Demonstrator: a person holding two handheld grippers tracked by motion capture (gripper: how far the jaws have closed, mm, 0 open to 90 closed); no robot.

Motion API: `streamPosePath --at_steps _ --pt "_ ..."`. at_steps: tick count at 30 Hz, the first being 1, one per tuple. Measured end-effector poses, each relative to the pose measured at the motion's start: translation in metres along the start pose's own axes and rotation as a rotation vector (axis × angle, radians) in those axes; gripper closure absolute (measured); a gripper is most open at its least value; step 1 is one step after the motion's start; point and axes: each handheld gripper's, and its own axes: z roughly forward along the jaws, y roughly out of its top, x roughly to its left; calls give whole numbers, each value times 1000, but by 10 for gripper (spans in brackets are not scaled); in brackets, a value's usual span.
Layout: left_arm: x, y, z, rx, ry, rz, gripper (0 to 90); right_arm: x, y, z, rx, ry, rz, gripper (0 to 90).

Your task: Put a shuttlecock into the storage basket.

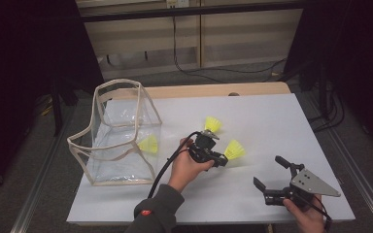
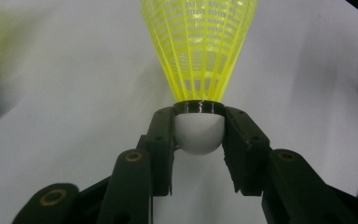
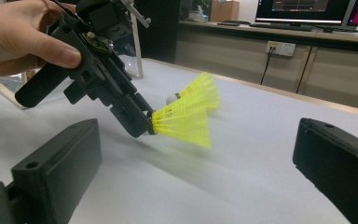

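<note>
A yellow shuttlecock (image 2: 199,56) sits pinched by its white cork between the left gripper (image 1: 222,159) jaws (skirt pointing away), while the right gripper (image 1: 270,173) gapes wide, holding nothing.

Three yellow shuttlecocks were on the scene, each with a netted plastic skirt and a white rounded cork. The first shuttlecock (image 1: 234,149) was held by its cork between the jaws of the left gripper (image 1: 222,160), its skirt pointing away from the hand and lifted above the white table (image 1: 272,121). The second shuttlecock (image 1: 212,124) lay on the table just behind it (on its side). The third shuttlecock (image 1: 149,144) lay inside the clear bag (image 1: 121,131), which stood open at the table's left part.
</note>
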Motion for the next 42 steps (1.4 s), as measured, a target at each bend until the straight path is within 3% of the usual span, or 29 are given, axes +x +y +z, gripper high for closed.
streamPosePath --at_steps 17,42 --pt "1 4 -26 25 24 -51 647 -1 -1 1 6 -5 1 11" --pt "-5 19 -57 49 15 -63 647 0 -1 1 6 1 -3 11"
